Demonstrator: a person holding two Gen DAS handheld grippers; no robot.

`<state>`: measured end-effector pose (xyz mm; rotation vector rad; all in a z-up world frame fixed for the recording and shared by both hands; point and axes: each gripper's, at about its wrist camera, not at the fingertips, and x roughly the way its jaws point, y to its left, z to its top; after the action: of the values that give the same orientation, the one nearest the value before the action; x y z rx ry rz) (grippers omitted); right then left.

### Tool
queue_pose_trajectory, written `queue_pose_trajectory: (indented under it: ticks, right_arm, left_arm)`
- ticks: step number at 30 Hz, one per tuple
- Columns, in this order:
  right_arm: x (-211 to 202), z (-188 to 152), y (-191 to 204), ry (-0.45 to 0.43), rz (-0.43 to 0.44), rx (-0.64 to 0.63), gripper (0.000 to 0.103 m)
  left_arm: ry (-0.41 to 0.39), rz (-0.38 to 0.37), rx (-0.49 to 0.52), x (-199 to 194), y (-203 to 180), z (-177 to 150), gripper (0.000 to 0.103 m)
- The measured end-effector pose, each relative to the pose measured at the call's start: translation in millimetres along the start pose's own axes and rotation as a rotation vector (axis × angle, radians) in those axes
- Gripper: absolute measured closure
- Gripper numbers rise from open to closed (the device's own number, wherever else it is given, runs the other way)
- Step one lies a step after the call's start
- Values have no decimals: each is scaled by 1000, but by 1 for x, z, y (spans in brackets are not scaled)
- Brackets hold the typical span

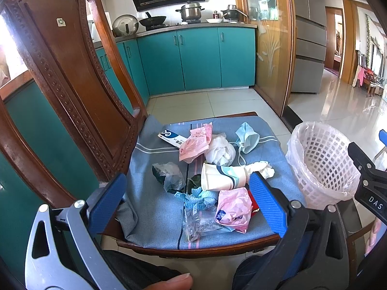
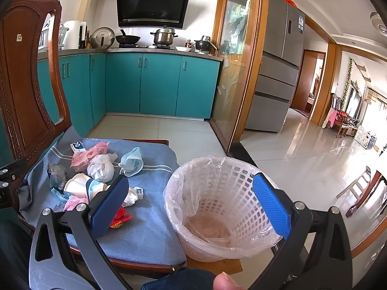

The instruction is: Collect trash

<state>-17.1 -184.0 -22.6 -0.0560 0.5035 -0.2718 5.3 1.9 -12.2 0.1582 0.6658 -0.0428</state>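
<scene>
Left wrist view: a carved wooden chair (image 1: pixel 72 77) fills the left side, its seat covered by a blue cushion (image 1: pixel 157 207) strewn with trash, with teal kitchen cabinets (image 1: pixel 193 60) behind it and a grey refrigerator (image 1: pixel 309 36) off to the right. Just beside the cushion's right edge stands a white lattice wastebasket (image 2: pixel 217 207) lined with a clear plastic bag; its bottom looks bare apart from the liner. On the cushion, a paper cup (image 1: pixel 222 176) lies on its side in the middle, touching a crumpled white tissue (image 1: pixel 263 168); behind it are a knotted white plastic bag (image 1: pixel 221 151), a blue face mask (image 1: pixel 246 137), a pink wrapper (image 1: pixel 196 142) and a flat white-and-blue box (image 1: pixel 169 136). Nearer the front edge lie a second pink wrapper (image 1: pixel 233 209), a clear packet (image 1: pixel 200 224), a grey crumpled bag (image 1: pixel 169 176) and a red wrapper (image 2: pixel 119 216). The left gripper (image 1: pixel 186 203) hangs over the trash with jaws wide apart, holding nothing; the right gripper (image 2: pixel 191 205) hangs over the wastebasket's near rim, jaws likewise spread and empty.
</scene>
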Motion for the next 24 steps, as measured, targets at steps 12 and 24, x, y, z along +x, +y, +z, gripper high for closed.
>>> queue_pose_trajectory:
  ticks: [12,24]
  right_arm:
    - [3,1,3,13,11,-5,3]
    - [66,-39,58,279,473,29,45]
  left_arm:
    - [29,-33,9,10,4,1,2]
    - [311,22,-83,81,66,-51,30]
